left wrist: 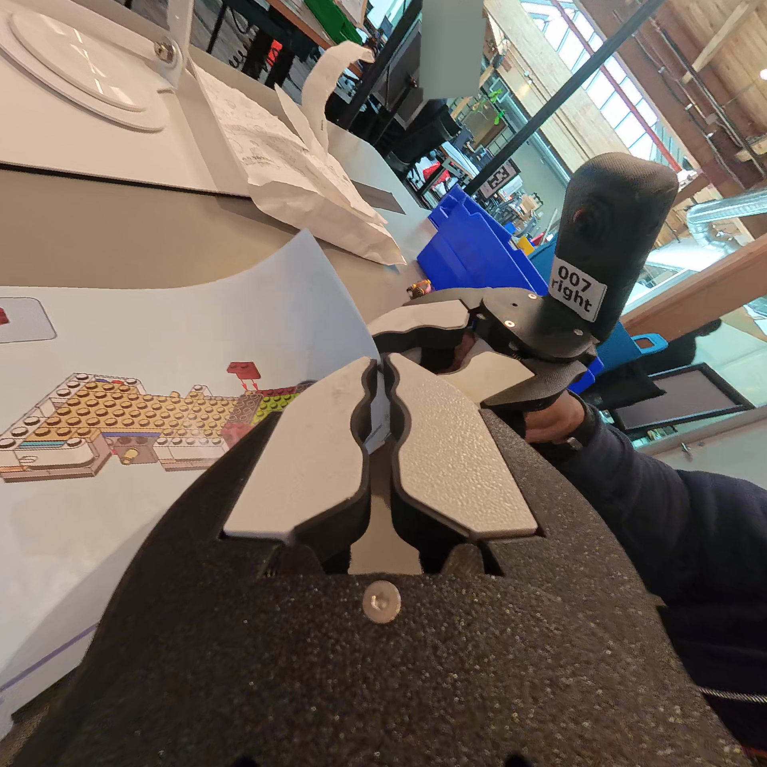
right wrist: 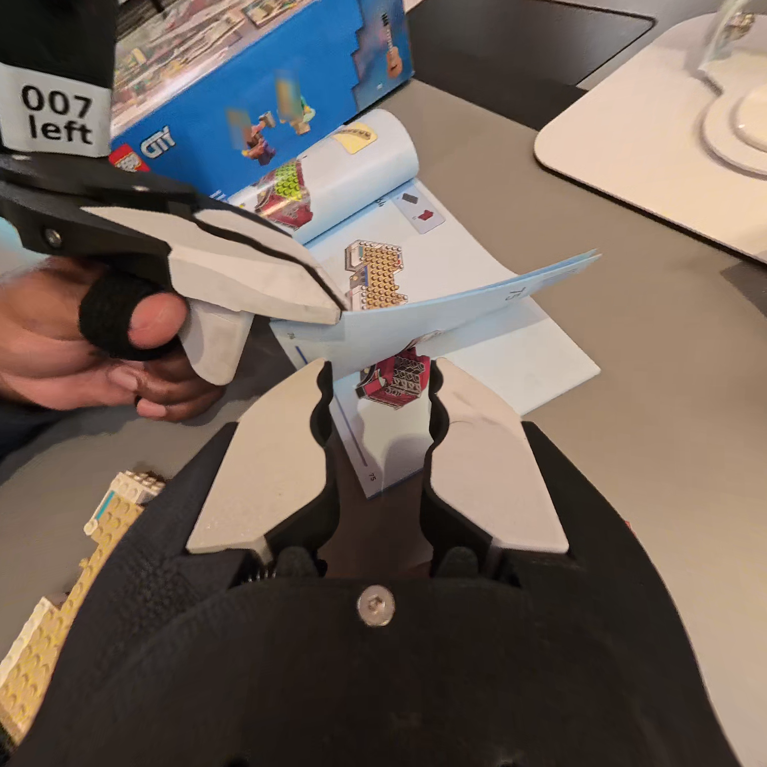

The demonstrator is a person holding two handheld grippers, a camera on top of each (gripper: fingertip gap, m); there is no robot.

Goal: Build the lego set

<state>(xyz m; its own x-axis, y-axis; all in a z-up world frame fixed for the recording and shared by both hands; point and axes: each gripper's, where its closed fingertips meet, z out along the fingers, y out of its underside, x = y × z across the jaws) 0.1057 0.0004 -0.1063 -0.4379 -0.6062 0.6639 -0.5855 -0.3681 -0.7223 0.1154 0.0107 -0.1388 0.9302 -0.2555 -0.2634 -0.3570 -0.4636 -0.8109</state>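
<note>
The right gripper [right wrist: 379, 373] hovers with its jaws wide apart and nothing between them, just above the near corner of the open instruction booklet [right wrist: 519, 365] on the grey table [right wrist: 622, 456]. A tan brick assembly [right wrist: 62, 581] lies at the near left. The left gripper [left wrist: 379, 367] is pinched on the corner of a pale blue page [right wrist: 436, 315], lifted clear of the booklet. Farther off, a blue box [right wrist: 249, 83] stands beside the booklet's far edge.

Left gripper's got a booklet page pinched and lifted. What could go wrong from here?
1. The left gripper pinches the page only at its edge; thin paper may tear or slip out.
2. The open right gripper hovers just under the lifted page and might crease it.
3. The booklet lies loose on the table, so it may slide.
</note>
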